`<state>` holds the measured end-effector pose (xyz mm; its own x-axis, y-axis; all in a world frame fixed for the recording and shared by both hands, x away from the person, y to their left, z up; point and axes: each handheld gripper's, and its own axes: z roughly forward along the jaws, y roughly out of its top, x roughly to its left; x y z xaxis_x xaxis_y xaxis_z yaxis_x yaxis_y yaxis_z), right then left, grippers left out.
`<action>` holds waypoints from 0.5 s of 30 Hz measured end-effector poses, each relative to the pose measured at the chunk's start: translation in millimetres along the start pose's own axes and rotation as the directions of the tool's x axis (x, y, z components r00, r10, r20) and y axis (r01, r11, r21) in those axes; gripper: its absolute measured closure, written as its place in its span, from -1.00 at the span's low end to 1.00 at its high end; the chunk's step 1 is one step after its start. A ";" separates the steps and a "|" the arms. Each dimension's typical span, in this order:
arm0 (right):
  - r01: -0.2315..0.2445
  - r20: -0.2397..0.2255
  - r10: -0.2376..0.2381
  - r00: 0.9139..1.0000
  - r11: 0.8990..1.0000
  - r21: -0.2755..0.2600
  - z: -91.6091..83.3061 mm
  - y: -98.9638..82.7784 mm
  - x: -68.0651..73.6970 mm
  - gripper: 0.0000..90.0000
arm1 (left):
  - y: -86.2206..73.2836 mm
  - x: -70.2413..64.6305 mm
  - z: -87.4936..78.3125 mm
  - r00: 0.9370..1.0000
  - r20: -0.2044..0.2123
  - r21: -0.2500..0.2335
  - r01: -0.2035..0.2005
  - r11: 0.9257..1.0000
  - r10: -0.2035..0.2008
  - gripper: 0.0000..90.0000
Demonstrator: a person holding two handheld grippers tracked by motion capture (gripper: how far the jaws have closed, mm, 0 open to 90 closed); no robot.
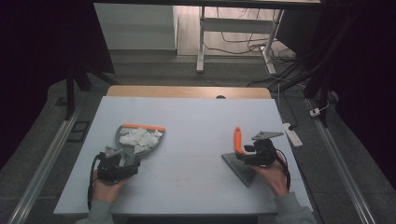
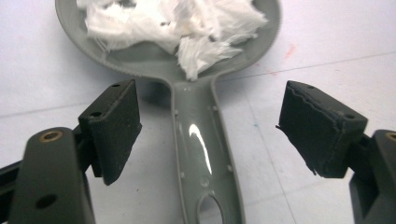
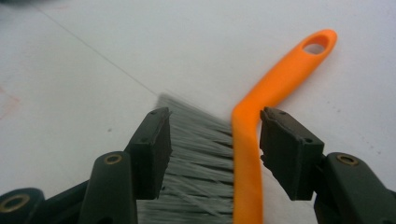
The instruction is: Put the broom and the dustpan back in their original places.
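A grey dustpan [image 1: 120,134] with an orange front strip lies on the white table at the left, holding white paper scraps [image 1: 137,138]. My left gripper [image 1: 122,159] is open at its near end. In the left gripper view the pan's handle [image 2: 201,140] runs between the two spread pads without touching them, and the scraps [image 2: 177,28] lie beyond. On the right, a brush with an orange handle [image 1: 237,139] and grey bristles [image 1: 242,169] lies flat. My right gripper [image 3: 217,140] is open astride the brush [image 3: 280,84], its pads beside the bristles [image 3: 196,163].
A white power strip [image 1: 293,134] lies just off the table's right edge. The table's far side ends in a wooden strip [image 1: 187,92]. White desk legs and cables stand on the floor beyond. Metal rails run along both sides of the table.
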<state>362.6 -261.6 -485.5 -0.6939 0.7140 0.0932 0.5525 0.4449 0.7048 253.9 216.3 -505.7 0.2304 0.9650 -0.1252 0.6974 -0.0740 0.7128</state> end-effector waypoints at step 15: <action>0.074 -0.030 -0.075 0.997 0.997 -0.030 -8.3 -16.1 13.0 -0.02 | -4.0 2.4 -8.8 0.970 0.187 -0.027 -0.155 0.988 0.157 -0.38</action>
<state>340.8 -263.9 -489.9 -0.7472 0.6618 0.0614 0.4853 0.4801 0.7308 245.7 221.1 -502.8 0.4597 0.8772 -0.1387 0.6347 -0.2153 0.7422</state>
